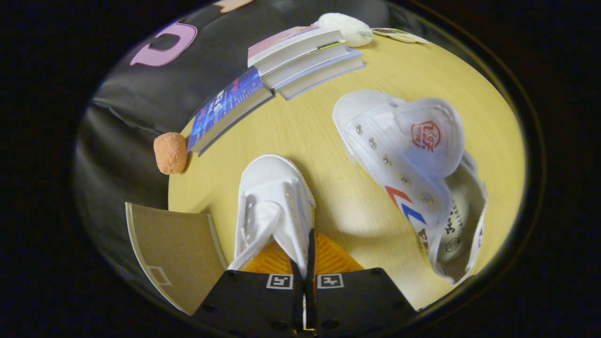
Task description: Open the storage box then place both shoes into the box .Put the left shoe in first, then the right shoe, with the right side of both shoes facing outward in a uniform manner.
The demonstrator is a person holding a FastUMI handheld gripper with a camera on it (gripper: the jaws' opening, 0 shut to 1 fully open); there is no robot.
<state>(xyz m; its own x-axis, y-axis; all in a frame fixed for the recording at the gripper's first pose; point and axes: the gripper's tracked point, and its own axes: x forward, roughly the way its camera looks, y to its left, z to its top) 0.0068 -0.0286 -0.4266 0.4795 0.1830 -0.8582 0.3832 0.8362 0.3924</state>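
Gripper [304, 263] fingers pinch white shoe [274, 206] wall — its heel hidden behind them

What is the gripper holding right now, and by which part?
The gripper is shut on the smaller white canvas shoe, both fingers pinching the thin collar edge at its heel end, toe pointing away over the wooden table.

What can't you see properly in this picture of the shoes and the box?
- Held shoe: the gripper is shut on its back edge; the fingers cover the heel, so left or right is unclear.
- Second shoe on the table: its heel end runs into the picture's rim.
- Cardboard flap beside the fingers: the rest of the box is cut off, so its inside is hidden.
- Books: cover print is too small.
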